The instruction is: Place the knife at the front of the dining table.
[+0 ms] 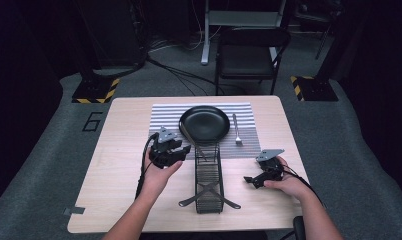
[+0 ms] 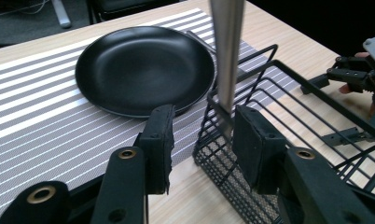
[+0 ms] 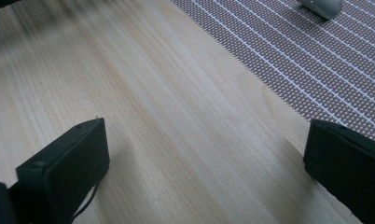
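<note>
The left gripper [image 2: 202, 140] has its jaws partly open at the near end of a black wire rack [image 2: 288, 116], and nothing is pressed between the rubbery pads. A flat steel handle [image 2: 226, 51] rises just ahead of them; its top is cut off at the frame's upper edge and its lower end is hard to make out behind the wire. In the high view the rack [image 1: 209, 175] is long and narrow, at centre frame on the pale wood worktop [image 1: 114, 200]. A round black pan [image 1: 204, 123] sits on a striped woven mat [image 1: 164, 117] above it, a fork [image 1: 236, 131] to the right. The right gripper [image 3: 204, 168] has its jaws wide over bare wood, holding nothing
</note>
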`<control>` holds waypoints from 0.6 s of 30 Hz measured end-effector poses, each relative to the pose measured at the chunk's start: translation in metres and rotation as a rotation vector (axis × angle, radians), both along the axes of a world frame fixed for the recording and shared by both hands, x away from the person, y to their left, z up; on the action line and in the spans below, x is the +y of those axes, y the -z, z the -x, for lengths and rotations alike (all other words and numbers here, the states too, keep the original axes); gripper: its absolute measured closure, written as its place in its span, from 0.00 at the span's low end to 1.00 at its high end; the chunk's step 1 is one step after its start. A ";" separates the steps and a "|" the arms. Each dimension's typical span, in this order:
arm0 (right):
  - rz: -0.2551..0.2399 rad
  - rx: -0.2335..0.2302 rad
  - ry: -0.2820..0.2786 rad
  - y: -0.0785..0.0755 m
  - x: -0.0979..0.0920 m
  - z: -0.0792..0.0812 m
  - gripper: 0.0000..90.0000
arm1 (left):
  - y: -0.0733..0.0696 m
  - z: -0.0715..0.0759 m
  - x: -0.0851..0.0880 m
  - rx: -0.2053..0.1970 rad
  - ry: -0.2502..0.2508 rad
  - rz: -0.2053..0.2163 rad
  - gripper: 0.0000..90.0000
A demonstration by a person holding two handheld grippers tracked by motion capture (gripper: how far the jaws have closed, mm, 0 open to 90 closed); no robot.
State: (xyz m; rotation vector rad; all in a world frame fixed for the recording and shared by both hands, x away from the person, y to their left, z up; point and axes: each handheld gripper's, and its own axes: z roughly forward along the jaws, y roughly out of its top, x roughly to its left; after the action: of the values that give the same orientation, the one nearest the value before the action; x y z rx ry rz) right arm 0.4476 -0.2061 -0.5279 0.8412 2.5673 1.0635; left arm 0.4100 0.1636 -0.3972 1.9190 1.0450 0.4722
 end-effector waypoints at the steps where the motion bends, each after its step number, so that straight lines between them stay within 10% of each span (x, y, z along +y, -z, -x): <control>1: 0.000 0.000 0.000 0.000 0.000 0.000 0.00 | 0.000 0.000 -0.001 -0.002 -0.001 0.004 0.65; 18: 0.000 0.000 0.000 0.000 0.000 0.000 0.00 | 0.006 -0.012 -0.011 -0.015 -0.001 0.060 0.74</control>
State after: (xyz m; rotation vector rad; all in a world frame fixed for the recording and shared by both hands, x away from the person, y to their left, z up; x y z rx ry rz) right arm 0.4476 -0.2061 -0.5279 0.8412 2.5670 1.0631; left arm 0.4219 0.1523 -0.4031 1.8591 1.0395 0.4501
